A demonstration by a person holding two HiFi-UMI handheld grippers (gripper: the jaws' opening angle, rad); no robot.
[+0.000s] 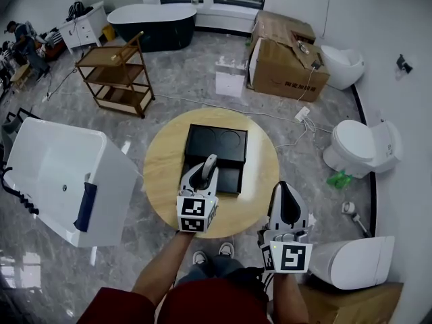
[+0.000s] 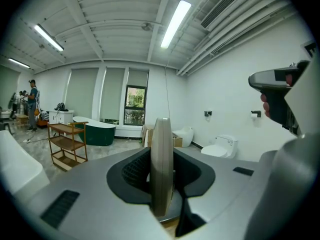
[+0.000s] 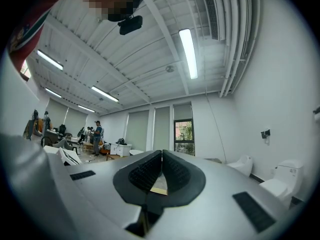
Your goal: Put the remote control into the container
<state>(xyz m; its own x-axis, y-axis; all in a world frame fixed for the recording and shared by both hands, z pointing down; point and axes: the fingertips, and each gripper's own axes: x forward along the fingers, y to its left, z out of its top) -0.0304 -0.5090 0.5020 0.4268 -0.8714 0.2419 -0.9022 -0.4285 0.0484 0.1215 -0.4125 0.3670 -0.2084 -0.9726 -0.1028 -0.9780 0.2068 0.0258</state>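
- One remote control [image 2: 161,164] (seen edge-on) is clamped in the jaws of the left gripper [image 1: 201,181], over the black container [image 1: 216,144] on the round table [image 1: 160,174];
- right gripper [image 1: 285,196]: jaws together, nothing between them.

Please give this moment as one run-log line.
left gripper: shut on remote | right gripper: shut, empty | remote: over container, not released

Both hand-held units are cased in pale grey-white shells: left gripper [image 1: 203,175], right gripper [image 1: 284,193]. Black ribbed pads [image 3: 145,173] are fitted inside the jaws, set in dark recesses. A white cube [image 1: 196,213] printed with black square markers is carried at the rear of each. A dark red sleeve [image 1: 116,306], blue-grey trousers [image 1: 202,273] and white shoes [image 1: 200,256] are worn.
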